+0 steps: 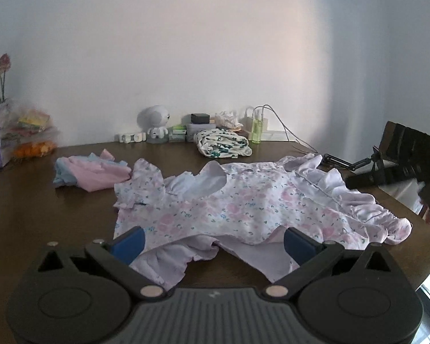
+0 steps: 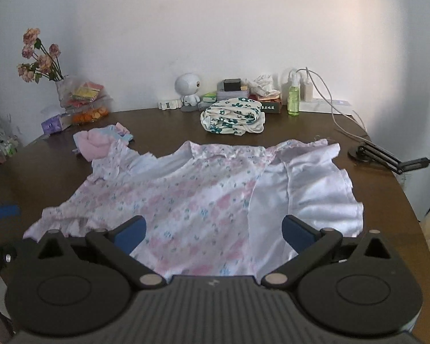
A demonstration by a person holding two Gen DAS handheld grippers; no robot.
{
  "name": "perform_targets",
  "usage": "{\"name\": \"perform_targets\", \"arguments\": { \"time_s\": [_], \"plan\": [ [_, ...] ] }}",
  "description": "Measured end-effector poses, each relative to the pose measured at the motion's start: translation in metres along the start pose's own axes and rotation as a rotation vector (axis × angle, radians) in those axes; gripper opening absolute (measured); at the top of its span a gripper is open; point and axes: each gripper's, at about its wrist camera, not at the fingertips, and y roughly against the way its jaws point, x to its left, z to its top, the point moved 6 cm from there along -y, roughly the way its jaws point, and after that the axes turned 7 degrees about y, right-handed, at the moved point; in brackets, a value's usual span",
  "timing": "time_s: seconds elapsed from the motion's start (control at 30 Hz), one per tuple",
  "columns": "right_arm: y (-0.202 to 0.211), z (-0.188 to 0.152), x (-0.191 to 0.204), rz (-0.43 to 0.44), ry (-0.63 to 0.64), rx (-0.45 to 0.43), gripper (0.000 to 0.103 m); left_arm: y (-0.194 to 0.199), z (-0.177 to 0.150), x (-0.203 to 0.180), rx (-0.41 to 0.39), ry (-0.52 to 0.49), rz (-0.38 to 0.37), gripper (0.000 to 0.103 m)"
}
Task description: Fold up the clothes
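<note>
Floral dress (image 2: 186,200) lies flat on the table (image 2: 387,195) (dark wood) under both wide-spread, empty tools.

dark wooden table (image 2: 372,189): floral dress (image 2: 192,197) spread flat, pink-blue garment (image 2: 100,140), green-flowered bundle (image 2: 232,117) behind.

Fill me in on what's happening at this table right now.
A person with a gripper in each hand is folding clothes. A pink floral dress lies spread on the dark wooden table, part of it turned to show the white inside. The left gripper and right gripper both hover open over its near edge, gripping nothing. A green-flowered garment already sits bundled farther back, and a pink and blue garment lies bunched to the left.
</note>
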Motion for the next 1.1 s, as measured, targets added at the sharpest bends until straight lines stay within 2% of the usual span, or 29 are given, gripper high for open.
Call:
{"name": "perform_targets", "arguments": {
  "time_s": [0.1,0.2,0.37,0.63,0.9,1.03,1.1],
  "plan": [
    [0.007,-0.014,0.01,-0.018,-0.007,-0.005,0.103,0.003,-0.004,0.009,0.015,0.048,0.005,0.103],
    [0.008,-0.024,0.018,0.0,-0.035,0.005,0.103,0.005,-0.008,0.019,0.029,0.097,0.011,0.103],
    [0.006,-0.029,0.033,0.001,-0.011,0.026,0.103,0.008,-0.015,0.037,0.044,0.147,0.04,0.103],
    [-0.012,-0.024,0.06,0.034,0.029,0.05,0.103,0.01,-0.017,0.063,0.052,0.204,0.058,0.103],
    [-0.024,-0.02,0.072,-0.007,0.06,0.066,0.103,-0.002,-0.014,0.111,0.083,0.279,0.1,0.103],
    [-0.027,-0.022,0.068,-0.057,0.092,0.064,0.103,-0.012,-0.012,0.112,0.124,0.226,0.027,0.103],
    [-0.028,-0.025,0.065,-0.062,0.092,0.07,0.103,-0.02,-0.011,0.106,0.142,0.185,0.015,0.103]
  ]
}}
